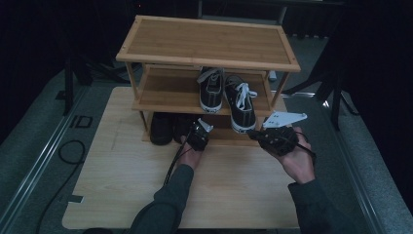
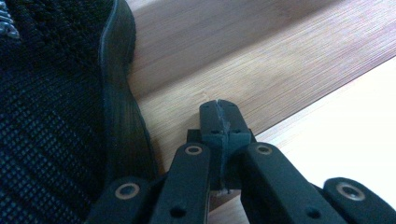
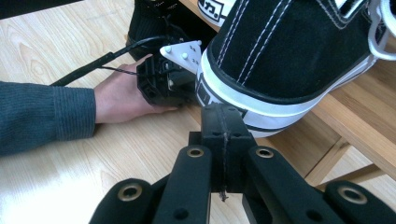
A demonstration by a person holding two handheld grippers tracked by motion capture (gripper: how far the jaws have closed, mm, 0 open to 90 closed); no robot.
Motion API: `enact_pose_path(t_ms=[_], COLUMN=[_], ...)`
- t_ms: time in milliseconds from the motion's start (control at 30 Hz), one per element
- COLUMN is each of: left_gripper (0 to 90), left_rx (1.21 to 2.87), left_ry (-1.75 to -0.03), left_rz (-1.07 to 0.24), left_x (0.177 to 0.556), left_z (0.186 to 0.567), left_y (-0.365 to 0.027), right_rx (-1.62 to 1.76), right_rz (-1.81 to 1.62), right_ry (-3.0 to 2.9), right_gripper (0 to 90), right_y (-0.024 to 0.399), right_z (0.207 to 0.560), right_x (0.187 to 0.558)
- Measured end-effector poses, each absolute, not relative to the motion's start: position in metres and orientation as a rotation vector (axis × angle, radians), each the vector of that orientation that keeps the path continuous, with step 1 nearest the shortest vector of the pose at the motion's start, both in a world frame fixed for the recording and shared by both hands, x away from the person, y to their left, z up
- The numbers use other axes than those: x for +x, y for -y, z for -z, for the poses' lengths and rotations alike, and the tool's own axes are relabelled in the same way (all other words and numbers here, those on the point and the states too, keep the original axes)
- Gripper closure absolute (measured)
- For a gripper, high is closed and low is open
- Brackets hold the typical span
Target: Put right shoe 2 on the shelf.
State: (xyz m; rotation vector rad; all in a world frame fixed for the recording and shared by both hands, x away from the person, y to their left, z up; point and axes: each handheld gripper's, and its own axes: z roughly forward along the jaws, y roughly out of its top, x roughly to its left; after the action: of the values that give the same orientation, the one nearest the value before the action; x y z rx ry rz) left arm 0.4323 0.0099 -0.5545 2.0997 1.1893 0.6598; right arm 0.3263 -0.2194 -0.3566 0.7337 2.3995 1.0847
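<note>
A three-tier bamboo shoe rack (image 1: 204,41) stands on the table. Two black-and-white sneakers sit on its middle shelf; the right sneaker (image 1: 241,105) overhangs the front edge. Black knit shoes (image 1: 160,127) sit on the bottom shelf. My left gripper (image 1: 196,130) is shut and empty, low at the bottom shelf beside a black shoe (image 2: 51,116), its jaws (image 2: 219,109) over the bamboo board (image 2: 261,60). My right gripper (image 1: 254,132) is shut and empty, its jaws (image 3: 223,116) just below the heel of the overhanging sneaker (image 3: 289,56). The left gripper (image 3: 161,81) and its hand appear beyond.
The light wooden table (image 1: 122,185) stretches toward the person in front of the rack. A black cable (image 1: 73,151) loops on the grey floor to the left. Dark stands flank the rack. The rack's top shelf holds nothing.
</note>
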Motion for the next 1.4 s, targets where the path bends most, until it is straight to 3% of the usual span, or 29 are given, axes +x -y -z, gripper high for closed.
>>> enact_pose_path(t_ms=[1400], left_gripper=[90.0], left_rx=[2.118], left_ry=[-1.191], left_rz=[-0.661], left_x=[0.433], left_z=[0.553], left_y=[-0.012], right_rx=[0.731], right_rz=[-1.110], right_ry=[-2.402], right_gripper=[90.0], right_y=[0.192], right_z=[0.361], right_x=[0.347])
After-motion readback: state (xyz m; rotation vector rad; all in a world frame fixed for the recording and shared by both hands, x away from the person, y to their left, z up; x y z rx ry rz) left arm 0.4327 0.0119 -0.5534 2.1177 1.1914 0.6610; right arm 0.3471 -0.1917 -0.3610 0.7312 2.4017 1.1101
